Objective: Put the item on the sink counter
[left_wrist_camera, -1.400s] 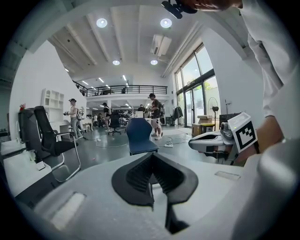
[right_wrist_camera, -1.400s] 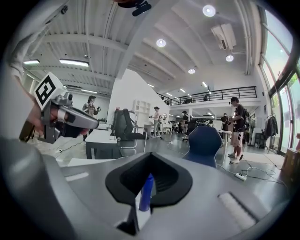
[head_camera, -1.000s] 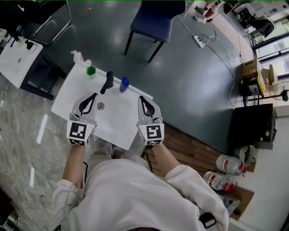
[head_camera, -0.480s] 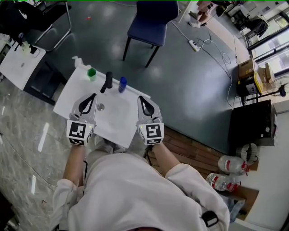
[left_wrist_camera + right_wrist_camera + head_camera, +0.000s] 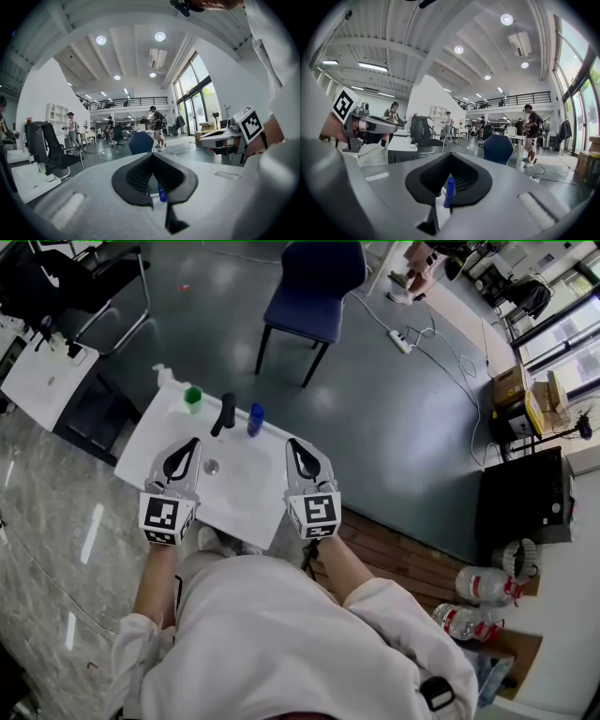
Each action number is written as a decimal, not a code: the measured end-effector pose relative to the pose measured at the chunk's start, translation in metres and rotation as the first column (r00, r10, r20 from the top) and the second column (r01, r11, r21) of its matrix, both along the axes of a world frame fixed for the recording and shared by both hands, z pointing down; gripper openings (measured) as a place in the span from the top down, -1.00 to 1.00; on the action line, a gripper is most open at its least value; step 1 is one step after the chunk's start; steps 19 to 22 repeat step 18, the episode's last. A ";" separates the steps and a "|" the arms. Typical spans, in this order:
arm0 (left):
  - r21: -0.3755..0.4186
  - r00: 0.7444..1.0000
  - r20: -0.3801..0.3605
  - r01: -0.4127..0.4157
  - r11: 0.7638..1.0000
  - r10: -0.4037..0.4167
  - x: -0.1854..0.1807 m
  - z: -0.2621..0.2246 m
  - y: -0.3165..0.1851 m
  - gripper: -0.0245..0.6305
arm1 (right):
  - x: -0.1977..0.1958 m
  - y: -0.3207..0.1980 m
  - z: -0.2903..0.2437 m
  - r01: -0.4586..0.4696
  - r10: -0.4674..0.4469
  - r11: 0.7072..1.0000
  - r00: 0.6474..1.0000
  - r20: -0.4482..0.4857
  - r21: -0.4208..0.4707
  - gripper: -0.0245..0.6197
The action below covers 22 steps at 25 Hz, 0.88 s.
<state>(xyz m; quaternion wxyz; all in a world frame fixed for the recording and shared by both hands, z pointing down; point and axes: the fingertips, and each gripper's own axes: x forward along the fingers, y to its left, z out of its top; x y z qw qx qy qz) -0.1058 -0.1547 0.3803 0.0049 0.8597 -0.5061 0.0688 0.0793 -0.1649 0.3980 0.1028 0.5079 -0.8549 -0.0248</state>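
A white sink counter (image 5: 253, 507) lies below me with a round drain (image 5: 212, 466) in its basin. At its far edge stand a green cup (image 5: 192, 396), a black faucet (image 5: 225, 412) and a blue bottle (image 5: 256, 417). The left gripper (image 5: 194, 441) hovers over the basin's left part, jaws shut and empty. Over the right part the right gripper (image 5: 292, 442) is also shut, holding nothing. The blue bottle (image 5: 161, 193) shows past the closed jaws of the left gripper (image 5: 152, 154). The same blue bottle (image 5: 448, 191) shows past those of the right gripper (image 5: 450, 154).
A white soap dispenser (image 5: 167, 377) stands at the counter's far left corner. A blue chair (image 5: 314, 282) is beyond the counter, a white side table (image 5: 47, 376) to the left. Water bottles (image 5: 478, 582) lie on the floor at the right. People stand far off in the hall.
Both grippers have risen a little above the counter side by side, jaws staying closed. The counter now looks slightly smaller and farther below them.
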 end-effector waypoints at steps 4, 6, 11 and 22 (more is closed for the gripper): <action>0.002 1.000 0.000 0.001 1.000 -0.001 -0.001 -0.002 0.002 0.93 | 0.000 0.003 0.000 0.000 0.000 1.000 1.000 0.001 -0.005 0.93; 0.002 1.000 0.000 0.002 1.000 -0.002 0.000 -0.002 0.003 0.93 | 0.001 0.004 0.001 0.000 0.000 1.000 1.000 0.003 -0.011 0.93; 0.002 1.000 0.000 -0.002 1.000 0.002 0.003 -0.002 0.006 0.93 | 0.004 0.007 0.003 -0.004 0.004 1.000 1.000 0.008 -0.018 0.93; -0.004 1.000 0.001 -0.001 1.000 0.001 0.005 0.000 0.007 0.93 | 0.009 0.008 0.005 -0.007 0.007 1.000 1.000 0.006 -0.026 0.93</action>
